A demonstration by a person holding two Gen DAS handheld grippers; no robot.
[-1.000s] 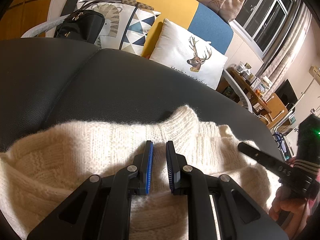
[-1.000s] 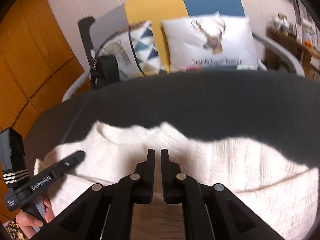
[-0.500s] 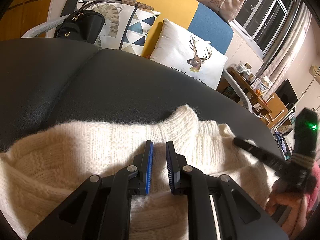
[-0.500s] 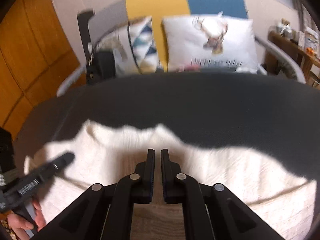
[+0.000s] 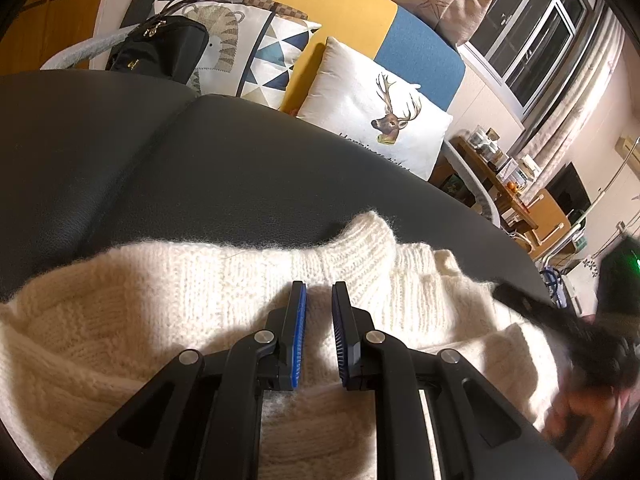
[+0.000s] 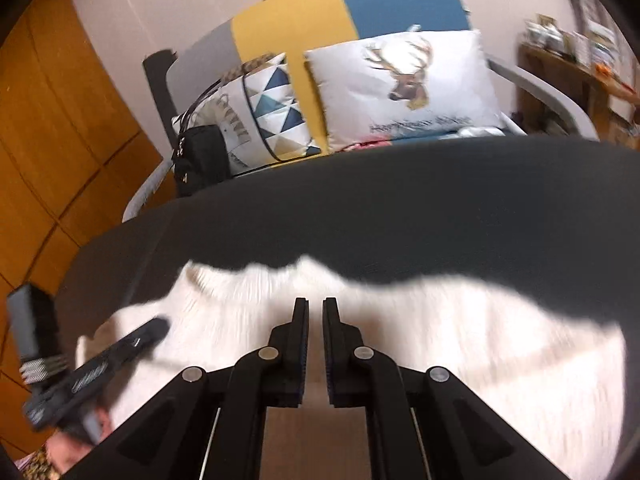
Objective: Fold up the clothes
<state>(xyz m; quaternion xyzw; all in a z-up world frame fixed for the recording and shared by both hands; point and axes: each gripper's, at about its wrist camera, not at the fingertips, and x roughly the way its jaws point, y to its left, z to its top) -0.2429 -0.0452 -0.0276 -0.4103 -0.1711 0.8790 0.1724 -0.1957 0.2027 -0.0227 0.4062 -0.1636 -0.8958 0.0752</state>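
A cream knitted sweater lies spread on a dark leather surface, its ribbed collar pointing away from me. My left gripper hovers over the knit just below the collar, its blue pads a narrow slit apart with nothing between them. In the right wrist view the sweater is blurred, and my right gripper hangs over its middle, shut and empty. The right gripper, held by a hand, shows blurred over the sweater's right side. The left gripper reaches in over its left shoulder.
Behind the leather surface stands a sofa with a deer pillow, a triangle-patterned pillow and a black bag. A cluttered wooden table is at the far right. Orange wood panelling lies to the left.
My right gripper is in motion, with its view now blurred and tilted slightly up toward the sofa. The left gripper and the sweater have stayed where they were.
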